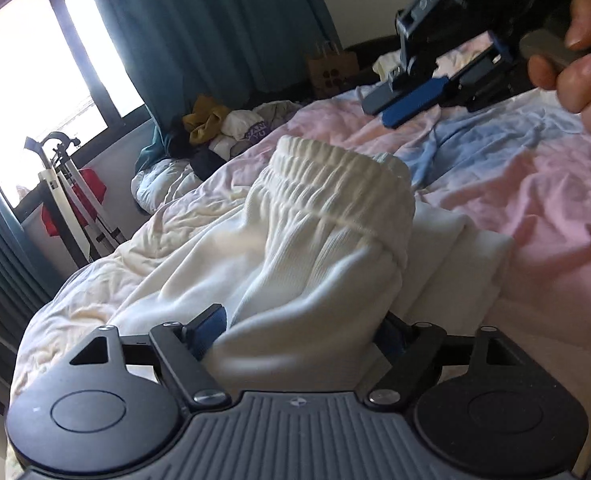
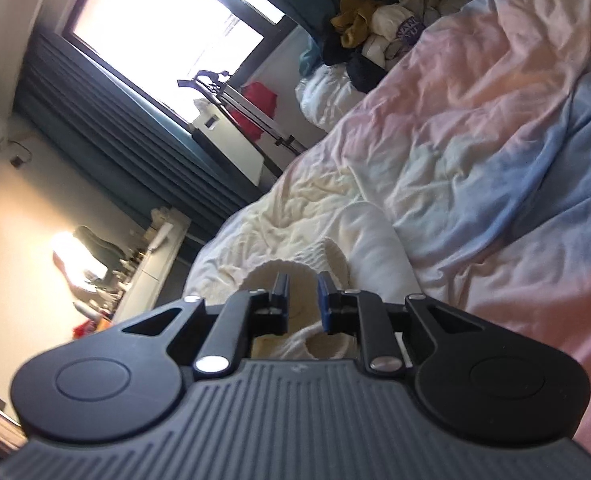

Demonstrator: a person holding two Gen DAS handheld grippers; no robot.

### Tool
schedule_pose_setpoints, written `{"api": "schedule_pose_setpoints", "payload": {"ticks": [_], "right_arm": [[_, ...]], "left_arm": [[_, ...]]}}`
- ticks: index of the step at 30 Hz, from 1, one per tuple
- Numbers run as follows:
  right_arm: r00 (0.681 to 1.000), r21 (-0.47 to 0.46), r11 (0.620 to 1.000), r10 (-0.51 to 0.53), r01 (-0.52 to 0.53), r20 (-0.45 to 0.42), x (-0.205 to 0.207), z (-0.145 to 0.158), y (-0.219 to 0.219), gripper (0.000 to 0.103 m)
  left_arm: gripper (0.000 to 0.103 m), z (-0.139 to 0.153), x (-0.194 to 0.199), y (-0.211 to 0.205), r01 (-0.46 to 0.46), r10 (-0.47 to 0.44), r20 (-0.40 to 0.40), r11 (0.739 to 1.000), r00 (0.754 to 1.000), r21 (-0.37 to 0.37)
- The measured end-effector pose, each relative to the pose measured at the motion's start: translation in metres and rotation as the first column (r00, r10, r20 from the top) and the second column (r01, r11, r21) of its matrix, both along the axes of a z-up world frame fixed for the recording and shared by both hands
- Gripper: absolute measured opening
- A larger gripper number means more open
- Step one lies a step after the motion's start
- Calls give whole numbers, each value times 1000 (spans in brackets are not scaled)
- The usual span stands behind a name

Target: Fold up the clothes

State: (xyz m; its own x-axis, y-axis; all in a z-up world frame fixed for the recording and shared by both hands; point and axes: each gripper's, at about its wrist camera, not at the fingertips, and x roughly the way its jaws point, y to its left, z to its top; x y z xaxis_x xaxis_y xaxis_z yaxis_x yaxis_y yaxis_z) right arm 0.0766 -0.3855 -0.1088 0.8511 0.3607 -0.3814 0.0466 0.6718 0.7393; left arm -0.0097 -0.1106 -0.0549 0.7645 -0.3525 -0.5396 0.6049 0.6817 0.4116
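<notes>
A white garment with a ribbed elastic waistband [image 1: 327,208] lies bunched on the bed. My left gripper [image 1: 295,340] is closed around a thick fold of it, the cloth filling the space between its blue-padded fingers [image 1: 209,332]. My right gripper [image 2: 302,300] hovers above the same white garment [image 2: 335,264], with a narrow gap between its fingers and nothing held. In the left wrist view the right gripper [image 1: 399,100] shows at the upper right, held by a hand, above the bed.
The bed is covered by a pink, blue and cream duvet [image 1: 515,168]. A heap of clothes [image 1: 223,128] lies at its far end. A paper bag [image 1: 331,68], a window with teal curtains [image 1: 215,20] and a stand [image 1: 71,196] are beyond.
</notes>
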Motion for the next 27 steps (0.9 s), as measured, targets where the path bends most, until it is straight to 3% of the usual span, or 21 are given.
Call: {"api": "schedule_pose_setpoints", "payload": {"ticks": [6,9,13,15,20,26,27], "right_arm": [[986,75,994,94,-85,-137,46,-24,3,26],[982,48,994,106,-100,-155,66,-26,2,27],[962,34,978,211,-208,-172,90,-35,0,27],[947,100,959,278,-264,-159,102,-46,-3,33],[923,164,921,372,-353,-101,134,-68,-5,47],[915,216,893,402,-394,8,142,-82,-11,47],[916,217,892,402,-396,21,140,-82,-11,43]], "left_arm": [[81,-3,-9,15,-15,15,3,1000,1000,-14],[80,-5,-7,19,-15,15,1,1000,1000,-19],[80,-8,-5,22,-12,12,-3,1000,1000,-25],[81,-7,-1,24,-21,20,-24,999,1000,-50],[81,-7,3,24,-29,27,-32,997,999,-76],[80,-10,4,22,-25,23,-21,996,1000,-90],[80,-11,4,21,-22,21,-18,996,1000,-92]]}}
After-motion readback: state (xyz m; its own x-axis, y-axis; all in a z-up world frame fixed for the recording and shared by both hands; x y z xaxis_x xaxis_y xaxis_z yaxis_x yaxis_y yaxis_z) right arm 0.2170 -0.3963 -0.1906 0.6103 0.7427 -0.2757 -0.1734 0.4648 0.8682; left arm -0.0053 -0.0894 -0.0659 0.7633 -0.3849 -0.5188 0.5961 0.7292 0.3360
